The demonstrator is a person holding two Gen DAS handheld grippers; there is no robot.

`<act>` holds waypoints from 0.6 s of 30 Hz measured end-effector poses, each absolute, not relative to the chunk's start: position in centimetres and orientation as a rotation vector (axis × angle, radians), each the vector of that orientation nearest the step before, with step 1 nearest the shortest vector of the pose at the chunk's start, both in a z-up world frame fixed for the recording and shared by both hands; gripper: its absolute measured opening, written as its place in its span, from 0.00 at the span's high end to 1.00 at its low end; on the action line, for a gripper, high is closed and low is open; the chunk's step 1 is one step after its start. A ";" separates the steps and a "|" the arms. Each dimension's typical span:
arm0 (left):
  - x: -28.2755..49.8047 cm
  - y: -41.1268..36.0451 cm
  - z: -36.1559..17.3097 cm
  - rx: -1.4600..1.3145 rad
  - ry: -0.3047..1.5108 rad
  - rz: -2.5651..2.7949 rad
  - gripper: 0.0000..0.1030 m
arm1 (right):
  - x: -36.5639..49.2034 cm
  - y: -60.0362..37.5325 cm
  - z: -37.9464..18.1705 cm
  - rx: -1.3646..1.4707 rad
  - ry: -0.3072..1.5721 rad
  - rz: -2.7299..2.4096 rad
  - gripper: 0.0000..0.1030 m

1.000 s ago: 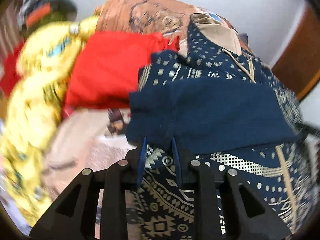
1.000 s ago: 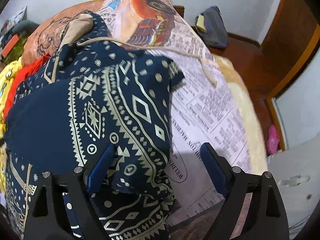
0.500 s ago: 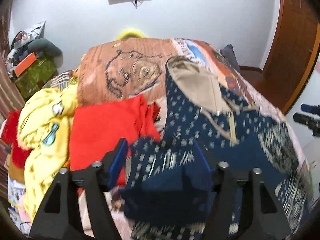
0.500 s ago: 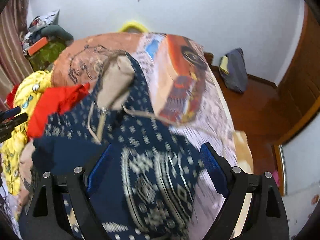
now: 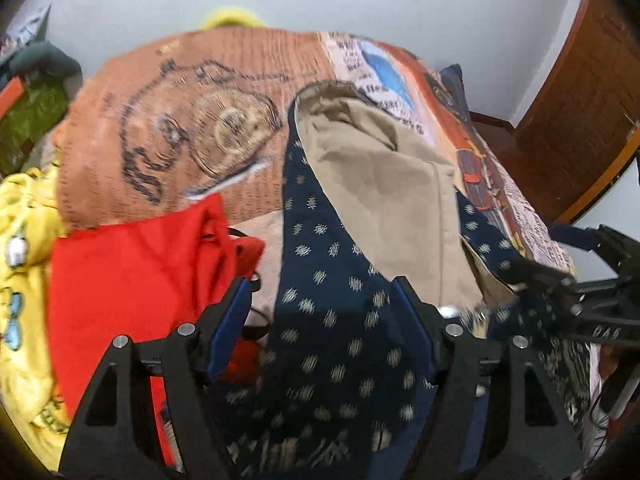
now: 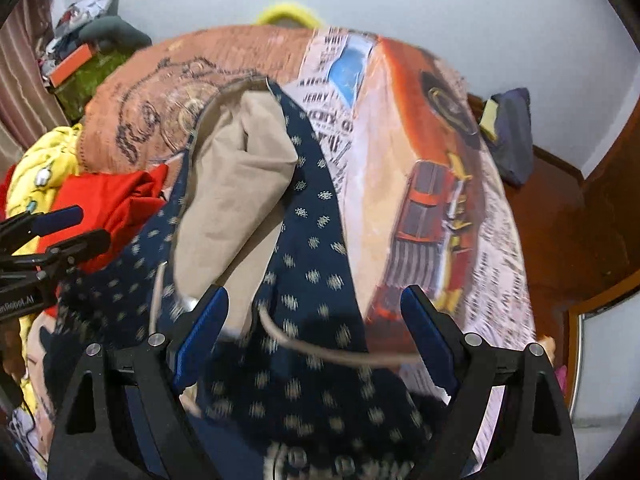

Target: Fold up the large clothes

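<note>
Left gripper [image 5: 320,300] jaws spread, nothing pinched, above navy patterned hoodie [image 5: 332,320]. Right gripper [image 6: 314,308] jaws wide, empty, above same hoodie [image 6: 316,280]; beige drawstring [image 6: 320,354] crosses between its fingers. Hoodie spread on printed bedspread [image 6: 420,160], tan-lined hood [image 5: 380,184] toward wall. Red garment [image 5: 132,276] just left of hoodie, yellow garment [image 5: 24,216] beyond red.

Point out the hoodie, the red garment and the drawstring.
hoodie [image 5: 340,320], left wrist view, dotted navy panel.
red garment [image 5: 132,272], left wrist view, its flat middle.
drawstring [image 6: 320,354], right wrist view, the cord's curve.
</note>
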State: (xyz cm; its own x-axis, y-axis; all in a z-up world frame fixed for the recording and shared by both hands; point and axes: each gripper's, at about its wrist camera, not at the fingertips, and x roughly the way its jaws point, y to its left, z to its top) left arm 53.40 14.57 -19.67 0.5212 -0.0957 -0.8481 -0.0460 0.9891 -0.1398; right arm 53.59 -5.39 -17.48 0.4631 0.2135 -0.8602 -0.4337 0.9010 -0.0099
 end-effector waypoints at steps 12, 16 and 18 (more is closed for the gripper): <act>58.8 15.5 -25.6 -0.315 1.098 0.010 0.35 | 58.3 -5.8 -21.9 -0.136 1.098 0.410 0.32; 58.6 15.7 -26.3 -0.396 1.092 -0.037 0.56 | 57.6 -5.9 -21.8 -0.106 1.098 0.480 0.68; 58.3 15.6 -26.2 -0.413 1.086 -0.055 0.79 | 57.1 -5.7 -21.5 -0.101 1.092 0.490 0.78</act>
